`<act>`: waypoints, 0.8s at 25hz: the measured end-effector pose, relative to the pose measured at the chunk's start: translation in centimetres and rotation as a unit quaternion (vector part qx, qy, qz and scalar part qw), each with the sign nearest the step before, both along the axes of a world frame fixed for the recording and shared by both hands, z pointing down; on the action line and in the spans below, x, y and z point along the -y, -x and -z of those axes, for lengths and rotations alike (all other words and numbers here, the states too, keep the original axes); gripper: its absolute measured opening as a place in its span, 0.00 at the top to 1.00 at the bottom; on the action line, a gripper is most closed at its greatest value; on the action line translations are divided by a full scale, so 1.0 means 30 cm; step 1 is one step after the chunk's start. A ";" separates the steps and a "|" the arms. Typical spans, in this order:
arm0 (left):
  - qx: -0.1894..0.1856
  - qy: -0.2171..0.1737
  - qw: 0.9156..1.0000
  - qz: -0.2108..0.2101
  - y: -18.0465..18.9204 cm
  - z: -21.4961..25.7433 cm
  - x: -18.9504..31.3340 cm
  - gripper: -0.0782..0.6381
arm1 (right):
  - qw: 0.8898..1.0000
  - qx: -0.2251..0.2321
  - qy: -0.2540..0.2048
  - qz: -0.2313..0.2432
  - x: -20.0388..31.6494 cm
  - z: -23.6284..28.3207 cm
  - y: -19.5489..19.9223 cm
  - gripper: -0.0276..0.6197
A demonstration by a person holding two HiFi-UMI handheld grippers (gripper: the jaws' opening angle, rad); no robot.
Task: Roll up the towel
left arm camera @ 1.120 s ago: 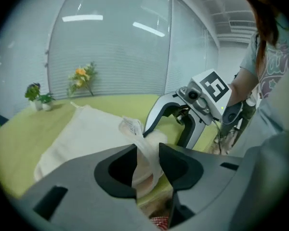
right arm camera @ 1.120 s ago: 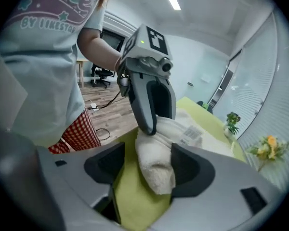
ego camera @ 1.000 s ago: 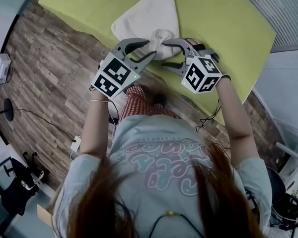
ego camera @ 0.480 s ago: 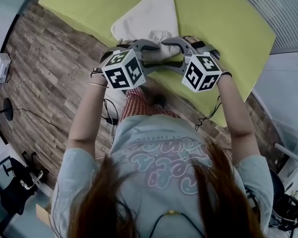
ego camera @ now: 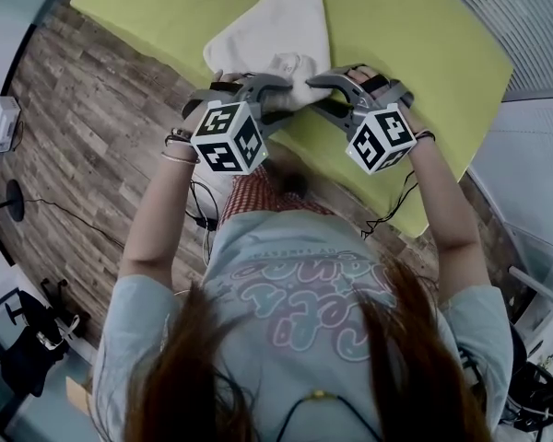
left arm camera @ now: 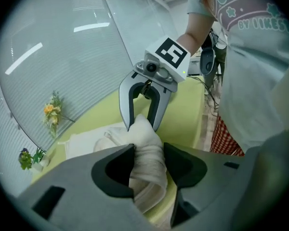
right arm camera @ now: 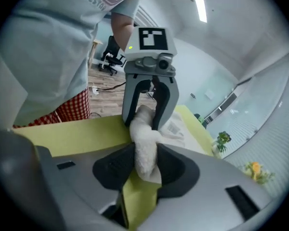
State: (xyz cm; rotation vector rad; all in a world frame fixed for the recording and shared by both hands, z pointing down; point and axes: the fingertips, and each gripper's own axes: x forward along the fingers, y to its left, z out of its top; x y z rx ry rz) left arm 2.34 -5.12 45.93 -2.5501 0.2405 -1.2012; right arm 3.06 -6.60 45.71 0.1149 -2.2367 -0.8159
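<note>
The left hand-held gripper point(left arm camera: 148, 155) has just been opening and stands released, with the rolled end of the towel point(ego camera: 272, 35) loose between its jaws. The right hand-held gripper point(right arm camera: 145, 153), which has just been closing, grasps the roll's other end. Beyond the roll, the towel lies flat on the green counter point(ego camera: 415, 35).

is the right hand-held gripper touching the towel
Touching. Right gripper view: the right hand-held gripper, jaws just closing, pinches the towel between them.

The towel point(ego camera: 275, 28) lies on the table point(ego camera: 424, 40), its rolled near end between left tool point(ego camera: 269, 97) and right tool point(ego camera: 335, 88)
</note>
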 end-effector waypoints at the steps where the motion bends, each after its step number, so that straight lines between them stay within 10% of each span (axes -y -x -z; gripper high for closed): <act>1: -0.006 -0.004 1.000 0.002 0.005 -0.006 0.004 0.62 | 1.000 0.011 0.012 -0.010 0.005 -0.003 0.002 0.75; 9: -0.046 0.061 0.996 0.047 -0.001 0.028 -0.051 0.77 | 0.987 0.073 0.126 -0.065 -0.066 0.027 -0.021 0.82; 15: -0.066 0.193 0.978 0.041 0.001 0.031 -0.168 0.78 | 0.941 0.102 0.304 -0.113 -0.187 0.012 -0.033 0.82; 20: -0.066 0.284 0.955 0.046 -0.003 0.041 -0.106 0.78 | 0.920 0.099 0.356 -0.132 -0.142 0.028 -0.034 0.81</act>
